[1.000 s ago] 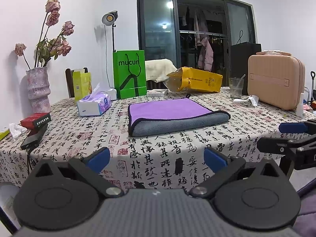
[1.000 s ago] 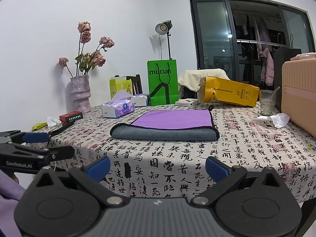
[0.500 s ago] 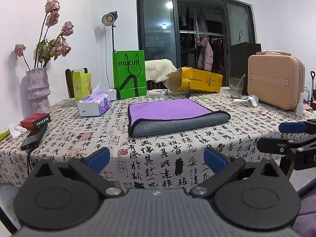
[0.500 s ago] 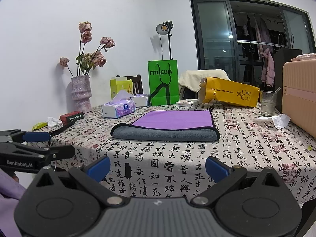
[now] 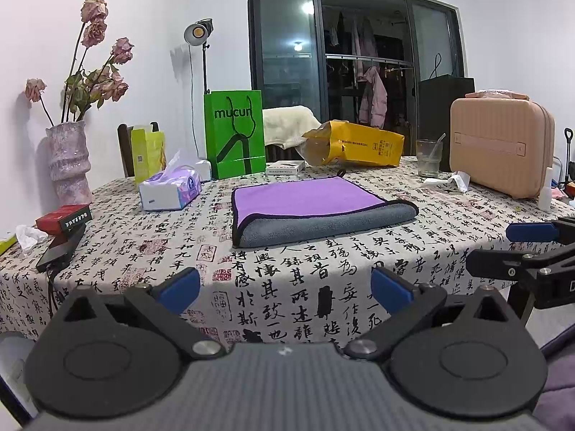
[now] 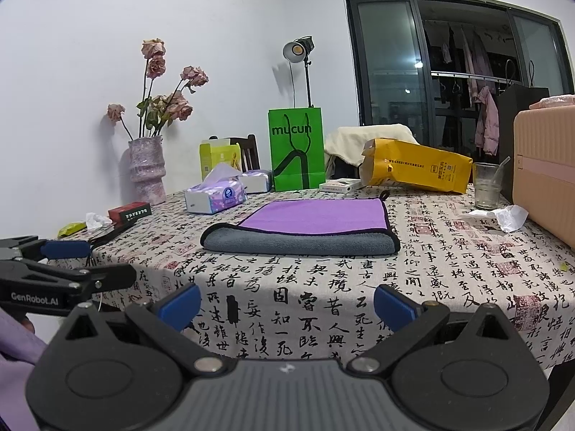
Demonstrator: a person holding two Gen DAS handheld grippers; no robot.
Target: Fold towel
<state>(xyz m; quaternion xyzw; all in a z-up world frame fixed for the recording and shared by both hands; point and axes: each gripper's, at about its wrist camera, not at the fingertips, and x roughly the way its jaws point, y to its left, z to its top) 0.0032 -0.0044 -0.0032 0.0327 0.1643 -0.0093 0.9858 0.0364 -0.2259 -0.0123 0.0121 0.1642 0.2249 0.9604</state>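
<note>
Both grippers hang back spread wide, gripping nothing – left gripper, right gripper – and snatching one layer could unravel the folded towel.

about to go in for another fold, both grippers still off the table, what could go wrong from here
1. The towel is already doubled, so a pinch at its thick grey edge may catch only one layer.
2. A sweeping fold could hit the tissue box close beside it.
3. Dragging could bunch the tablecloth underneath.
</note>
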